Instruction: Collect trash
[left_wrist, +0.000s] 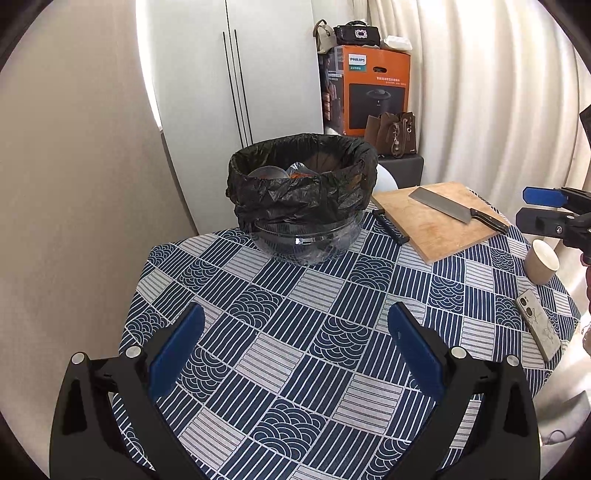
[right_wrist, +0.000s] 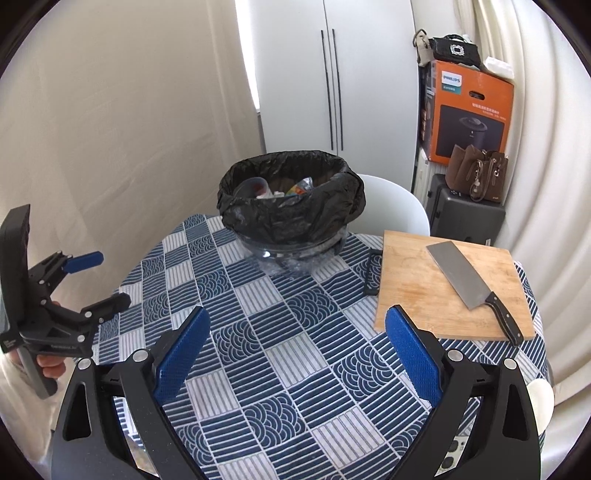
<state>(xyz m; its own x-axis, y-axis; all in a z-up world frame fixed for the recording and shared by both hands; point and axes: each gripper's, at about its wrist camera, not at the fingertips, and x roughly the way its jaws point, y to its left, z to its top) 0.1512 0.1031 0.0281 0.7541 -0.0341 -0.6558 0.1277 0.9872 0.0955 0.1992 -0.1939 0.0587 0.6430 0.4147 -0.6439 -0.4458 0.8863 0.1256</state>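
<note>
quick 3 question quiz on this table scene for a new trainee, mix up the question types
1. True or false: the cleaver lies on the cutting board.
2. What lines the bin? A) white paper B) black bag C) blue cloth
3. Fill in: both the left tool and the right tool are ____ and hold nothing.

Key: 1 true; 2 B; 3 open
</note>
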